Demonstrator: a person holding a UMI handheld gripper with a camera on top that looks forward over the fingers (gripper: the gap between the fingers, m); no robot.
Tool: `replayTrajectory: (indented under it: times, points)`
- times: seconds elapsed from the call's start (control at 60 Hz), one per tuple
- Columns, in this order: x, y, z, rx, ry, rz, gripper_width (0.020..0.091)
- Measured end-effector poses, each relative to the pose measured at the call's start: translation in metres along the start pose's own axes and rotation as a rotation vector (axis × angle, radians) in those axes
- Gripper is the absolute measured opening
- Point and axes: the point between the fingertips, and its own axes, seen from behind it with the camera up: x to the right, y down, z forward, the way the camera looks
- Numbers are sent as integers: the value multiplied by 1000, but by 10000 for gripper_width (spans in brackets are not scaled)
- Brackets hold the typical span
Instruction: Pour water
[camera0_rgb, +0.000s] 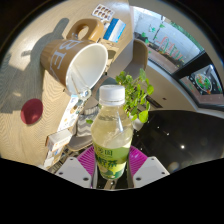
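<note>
Clear plastic and yellowish liquid fill the near ground: a white-capped bottle (111, 130) stands upright between the gripper's (111, 165) two fingers, whose magenta pads (87, 160) close against its lower sides, gripping it with the fingers only as far apart as the bottle is wide. At about eleven o'clock from the bottle, just beyond its cap, a beige mug (78, 62) with a white interior lies tilted, its mouth turned toward the bottle. A small green potted plant (135, 92) sits near, at one o'clock. Farther off at ten o'clock, a dark red disc (32, 111) lies on the pale table (30, 135).
</note>
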Motion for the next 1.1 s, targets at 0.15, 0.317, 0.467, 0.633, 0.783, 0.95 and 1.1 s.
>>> replayTrajectory:
  times: [0.15, 0.317, 0.467, 0.633, 0.783, 0.95, 1.1]
  points:
    - [-7, -2, -3, 6, -44, 53, 409]
    - [-8, 15, -6, 6, -55, 211, 409]
    - [-14, 26, -12, 18, -82, 340, 409]
    - [-34, 23, -26, 65, -199, 701, 413]
    - [-48, 10, -42, 159, -369, 1169, 415]
    - [-76, -4, -42, 229, -574, 1611, 414]
    - [-104, -26, -34, 295, -651, 1739, 413]
